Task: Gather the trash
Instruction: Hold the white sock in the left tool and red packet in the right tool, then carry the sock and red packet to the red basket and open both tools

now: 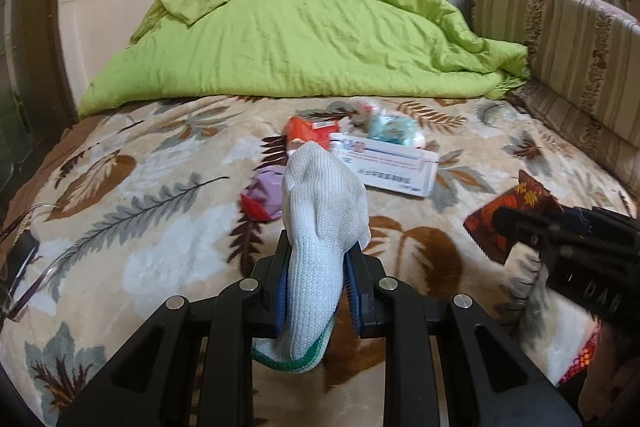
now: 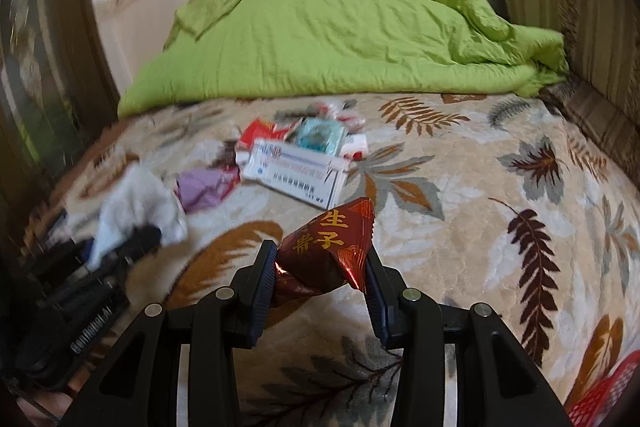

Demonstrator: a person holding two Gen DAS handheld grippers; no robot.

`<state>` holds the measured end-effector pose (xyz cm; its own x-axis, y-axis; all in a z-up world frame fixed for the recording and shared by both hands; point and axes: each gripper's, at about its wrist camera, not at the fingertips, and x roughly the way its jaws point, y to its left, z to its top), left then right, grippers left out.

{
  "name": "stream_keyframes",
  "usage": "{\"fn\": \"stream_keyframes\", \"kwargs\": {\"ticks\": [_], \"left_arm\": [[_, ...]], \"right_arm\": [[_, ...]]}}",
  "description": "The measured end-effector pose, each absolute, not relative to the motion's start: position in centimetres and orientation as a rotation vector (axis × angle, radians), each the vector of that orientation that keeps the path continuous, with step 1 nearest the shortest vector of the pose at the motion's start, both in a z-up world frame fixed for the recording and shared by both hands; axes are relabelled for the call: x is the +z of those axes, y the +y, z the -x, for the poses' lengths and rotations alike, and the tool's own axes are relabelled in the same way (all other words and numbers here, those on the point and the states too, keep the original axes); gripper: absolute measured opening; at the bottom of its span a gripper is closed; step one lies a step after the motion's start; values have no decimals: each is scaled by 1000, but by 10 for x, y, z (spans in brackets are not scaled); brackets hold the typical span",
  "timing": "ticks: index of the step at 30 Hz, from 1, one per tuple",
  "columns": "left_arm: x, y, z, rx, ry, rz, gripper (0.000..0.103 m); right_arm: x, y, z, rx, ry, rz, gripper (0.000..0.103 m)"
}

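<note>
Over on the left, the left gripper (image 1: 316,291) is clamped on a white knitted cotton glove with a green cuff (image 1: 320,223), lifted above the leaf-patterned plush blanket (image 1: 140,267). Just ahead, plenty waits on the blanket: a crumpled lilac-and-red wrapper (image 1: 262,195), an orange-red packet (image 1: 310,129), a flat white printed carton (image 1: 390,165) and a pale teal pouch (image 1: 394,129), clustered near the rumpled lime-green quilt (image 1: 304,35). To the right, the right gripper (image 2: 320,283) pinches a shiny dark-red foil wrapper with gold characters (image 2: 328,247), raised off the blanket. So two pieces in hand, at least four left, and no bin in sight, by my reckoning an early stage.
</note>
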<state>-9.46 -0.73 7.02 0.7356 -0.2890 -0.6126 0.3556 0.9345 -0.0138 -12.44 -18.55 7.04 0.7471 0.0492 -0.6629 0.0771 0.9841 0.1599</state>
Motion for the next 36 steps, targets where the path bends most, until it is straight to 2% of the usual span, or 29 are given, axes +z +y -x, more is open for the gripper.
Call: {"fn": "stream_keyframes", "kwargs": {"ticks": [6, 11, 19, 26, 28, 30, 36], "left_arm": [[77, -30, 114, -485, 666, -129, 23], [92, -75, 144, -674, 662, -181, 23], [119, -192, 208, -1029, 698, -231, 23], [108, -297, 269, -1249, 819, -293, 23], [100, -321, 282, -1278, 861, -327, 29], [97, -330, 288, -1280, 880, -329, 46], [105, -305, 275, -1221, 835, -294, 55]], "right_arm": [[94, -230, 176, -35, 680, -294, 44], [108, -286, 251, -166, 675, -303, 44], [122, -384, 375, -453, 696, -357, 44], [102, -419, 421, -528, 734, -417, 46], [95, -426, 423, -532, 768, -437, 49], [91, -430, 426, -555, 783, -440, 51], [96, -430, 424, -547, 746, -432, 51]]}}
